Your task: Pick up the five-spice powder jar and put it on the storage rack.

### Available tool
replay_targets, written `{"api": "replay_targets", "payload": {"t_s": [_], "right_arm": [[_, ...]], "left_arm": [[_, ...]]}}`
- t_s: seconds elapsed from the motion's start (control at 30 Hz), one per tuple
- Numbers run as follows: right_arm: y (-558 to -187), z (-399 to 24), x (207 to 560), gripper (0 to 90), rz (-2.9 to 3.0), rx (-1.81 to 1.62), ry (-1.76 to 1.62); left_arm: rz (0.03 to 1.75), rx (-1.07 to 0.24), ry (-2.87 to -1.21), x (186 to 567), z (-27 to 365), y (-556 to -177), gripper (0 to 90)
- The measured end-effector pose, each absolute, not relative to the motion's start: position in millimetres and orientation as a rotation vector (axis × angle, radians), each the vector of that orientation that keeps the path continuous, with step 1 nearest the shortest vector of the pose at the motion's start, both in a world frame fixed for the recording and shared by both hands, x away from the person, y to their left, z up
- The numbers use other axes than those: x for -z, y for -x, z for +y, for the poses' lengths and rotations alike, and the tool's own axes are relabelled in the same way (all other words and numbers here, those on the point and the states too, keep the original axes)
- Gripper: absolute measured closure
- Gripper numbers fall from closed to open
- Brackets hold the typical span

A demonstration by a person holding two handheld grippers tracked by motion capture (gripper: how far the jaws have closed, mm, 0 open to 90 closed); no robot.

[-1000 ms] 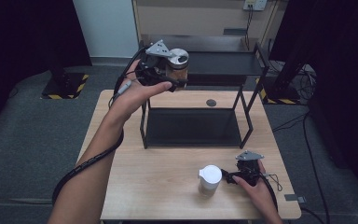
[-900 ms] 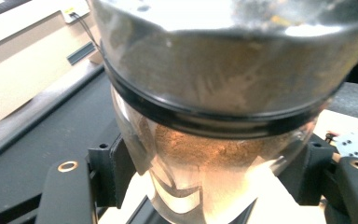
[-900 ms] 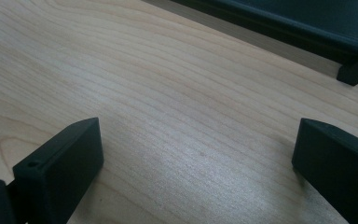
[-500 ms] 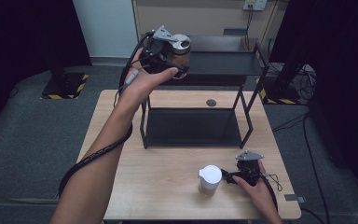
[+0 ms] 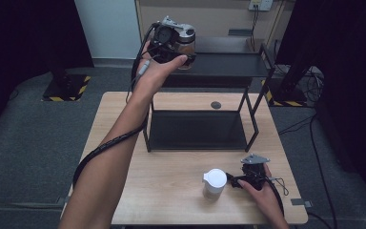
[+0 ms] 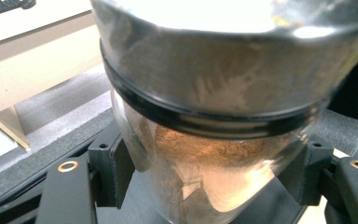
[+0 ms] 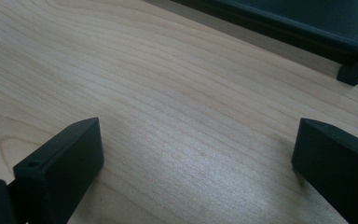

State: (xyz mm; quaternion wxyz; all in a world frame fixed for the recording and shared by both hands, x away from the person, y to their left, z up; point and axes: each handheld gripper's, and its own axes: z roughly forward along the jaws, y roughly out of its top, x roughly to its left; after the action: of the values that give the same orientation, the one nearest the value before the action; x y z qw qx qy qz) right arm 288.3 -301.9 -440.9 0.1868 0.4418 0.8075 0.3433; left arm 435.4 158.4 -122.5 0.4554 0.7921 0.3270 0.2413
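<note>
A glass jar point(image 5: 187, 42) with a silver lid and brown powder inside is held up at the left end of the black rack's top shelf point(image 5: 233, 64). My left gripper point(image 5: 178, 45) is shut on it. In the left gripper view the jar point(image 6: 214, 93) sits close between both pads point(image 6: 109, 172), and my left gripper point(image 6: 209, 191) squeezes its glass body below the lid. My right gripper point(image 5: 240, 180) rests low on the wooden table point(image 5: 171, 186), just right of a white-lidded jar point(image 5: 215, 183). In the right gripper view my right gripper point(image 7: 196, 158) is open over bare wood.
The two-tier black rack stands mid-table with its lower shelf point(image 5: 198, 130) bare. A small dark disc point(image 5: 216, 105) lies on the table behind it. The rack's base point(image 7: 307, 28) crosses the top of the right gripper view. Cables trail from both grippers.
My left hand has carried the powder jar upward and farther back, toward the rack's top shelf. The right hand and the white-lidded jar have stayed put.
</note>
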Motion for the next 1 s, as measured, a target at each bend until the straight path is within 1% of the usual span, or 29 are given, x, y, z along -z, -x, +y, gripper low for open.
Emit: {"api": "replay_targets", "payload": {"t_s": [0.13, 0.43, 0.47, 0.63, 0.8, 1.0], "right_arm": [[-288, -302, 441, 2.6, 2.274, -0.966, -1.24], [-288, -302, 441, 2.6, 2.274, -0.966, -1.24], [-288, -302, 441, 2.6, 2.274, -0.966, -1.241], [-289, -302, 441, 2.5, 2.275, -0.966, -1.241], [-288, -302, 441, 2.5, 2.274, -0.967, -1.241], [-288, -302, 441, 2.5, 2.274, -0.966, -1.242]], "left_arm": [[0.819, -0.578, -1.945, 127, 157, -445, 29.2], [0.858, -0.622, -1.958, 135, 143, -456, 29.2], [0.866, -0.598, -1.949, 138, 144, -460, 29.2], [0.885, -0.569, -1.944, 144, 145, -466, 29.2], [0.901, -0.558, -1.95, 149, 145, -470, 29.2], [0.918, -0.527, -1.911, 156, 151, -473, 29.1]]}}
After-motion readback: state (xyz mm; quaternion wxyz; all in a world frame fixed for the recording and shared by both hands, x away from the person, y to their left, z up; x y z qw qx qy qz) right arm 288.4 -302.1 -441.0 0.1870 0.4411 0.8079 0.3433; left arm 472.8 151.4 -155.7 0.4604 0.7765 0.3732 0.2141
